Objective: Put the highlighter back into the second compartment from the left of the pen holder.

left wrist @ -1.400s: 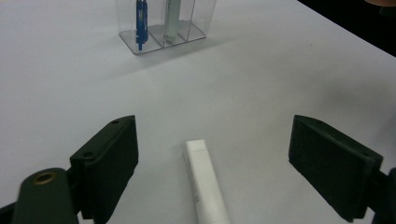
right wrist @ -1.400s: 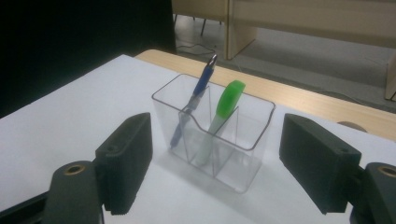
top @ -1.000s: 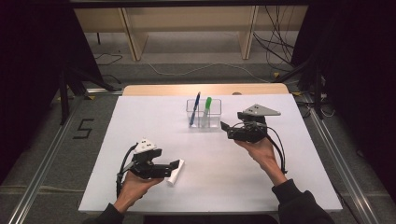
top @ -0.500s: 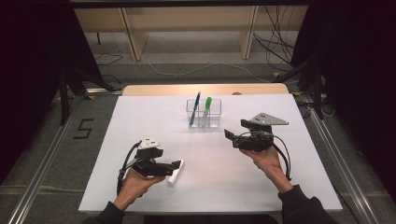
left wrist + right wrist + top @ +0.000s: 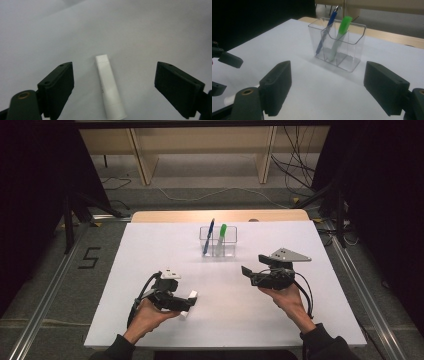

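left gripper (image 5: 113, 87) jaws wide open astride the white cylindrical marker (image 5: 110, 91) at lower centre, ready to grasp; right gripper (image 5: 328, 88) jaws open, empty, facing the clear plastic holder (image 5: 339, 47).

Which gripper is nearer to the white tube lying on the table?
The left gripper: its open jaws stand on either side of the white tube without touching it. The right gripper hangs apart over the table's right half, open, facing the clear pen holder.

1. You are working over a plain white table (image 5: 150, 245) with a light wooden far edge.
2. The white marker (image 5: 109, 87) is lying on it.
3. The clear holder (image 5: 342, 47) is showing a blue pen (image 5: 325, 32) and a green-capped marker (image 5: 339, 35).
4. Your grippers' jaws are showing black.
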Demonstrator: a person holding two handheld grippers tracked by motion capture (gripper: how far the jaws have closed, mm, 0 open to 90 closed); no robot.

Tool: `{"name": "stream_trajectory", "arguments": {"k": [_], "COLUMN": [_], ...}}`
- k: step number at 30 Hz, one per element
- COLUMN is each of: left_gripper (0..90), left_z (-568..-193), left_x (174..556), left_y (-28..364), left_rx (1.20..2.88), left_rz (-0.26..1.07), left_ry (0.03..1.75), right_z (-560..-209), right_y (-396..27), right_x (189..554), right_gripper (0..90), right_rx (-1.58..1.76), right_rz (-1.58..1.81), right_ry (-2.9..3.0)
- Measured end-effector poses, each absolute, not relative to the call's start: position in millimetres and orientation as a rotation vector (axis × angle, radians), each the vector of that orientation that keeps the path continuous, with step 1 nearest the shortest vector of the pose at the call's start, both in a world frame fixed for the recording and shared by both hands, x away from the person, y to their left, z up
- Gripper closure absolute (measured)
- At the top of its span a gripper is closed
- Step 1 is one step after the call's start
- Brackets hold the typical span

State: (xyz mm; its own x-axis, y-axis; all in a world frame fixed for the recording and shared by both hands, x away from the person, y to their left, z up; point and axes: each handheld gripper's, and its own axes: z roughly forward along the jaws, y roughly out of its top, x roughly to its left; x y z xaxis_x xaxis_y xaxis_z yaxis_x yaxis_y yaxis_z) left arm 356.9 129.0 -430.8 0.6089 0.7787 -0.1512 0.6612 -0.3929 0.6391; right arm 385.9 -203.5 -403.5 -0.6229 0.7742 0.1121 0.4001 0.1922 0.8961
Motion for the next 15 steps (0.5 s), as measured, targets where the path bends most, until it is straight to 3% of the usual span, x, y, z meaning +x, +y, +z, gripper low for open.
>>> {"name": "stream_trajectory", "arguments": {"k": [15], "left_gripper": [15.3], "left_z": [-436], "left_x": [362], "left_y": [119], "left_rx": [2.311], "left_rz": [0.172], "left_ry": [1.149], "right_z": [-412], "right_y": [-204], "right_x": [373], "right_gripper": [22.8], "right_rx": [1.097], "right_rz": [1.422], "right_ry": [2.129]}}
